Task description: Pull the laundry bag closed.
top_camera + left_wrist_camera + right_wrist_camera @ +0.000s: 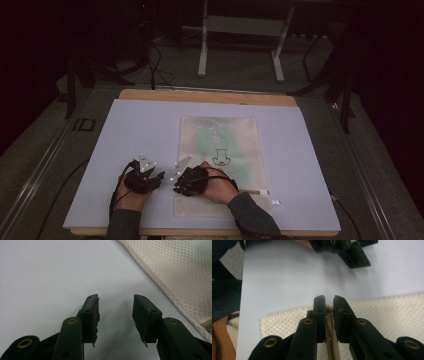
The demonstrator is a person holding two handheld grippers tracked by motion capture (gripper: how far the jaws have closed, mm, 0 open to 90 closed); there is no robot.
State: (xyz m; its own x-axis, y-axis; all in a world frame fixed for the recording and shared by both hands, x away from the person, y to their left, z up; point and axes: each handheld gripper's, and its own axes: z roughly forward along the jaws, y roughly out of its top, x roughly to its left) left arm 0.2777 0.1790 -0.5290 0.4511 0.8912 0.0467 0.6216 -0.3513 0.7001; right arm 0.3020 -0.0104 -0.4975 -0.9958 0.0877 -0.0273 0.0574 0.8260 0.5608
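A flat white mesh bag [220,145] with something green inside and a black drawing on it lies on the white board [125,130]. A tan strip [252,191] runs across the bag near its front end. My right gripper [177,189] sits at the bag's left edge, and in the right gripper view it [329,298] is shut on that tan strip [329,332] over the mesh [387,307]. Just left of it, my left gripper [159,176] rests low over bare board. Its jaws [115,298] stand open with nothing between them, the mesh bag [180,272] to their right.
The board lies on a wooden tabletop [205,96]. Dark floor, cables and a metal stand [240,30] are beyond it. The left gripper [352,255] appears close ahead in the right gripper view. A small white tab [275,202] lies by the bag's front right.
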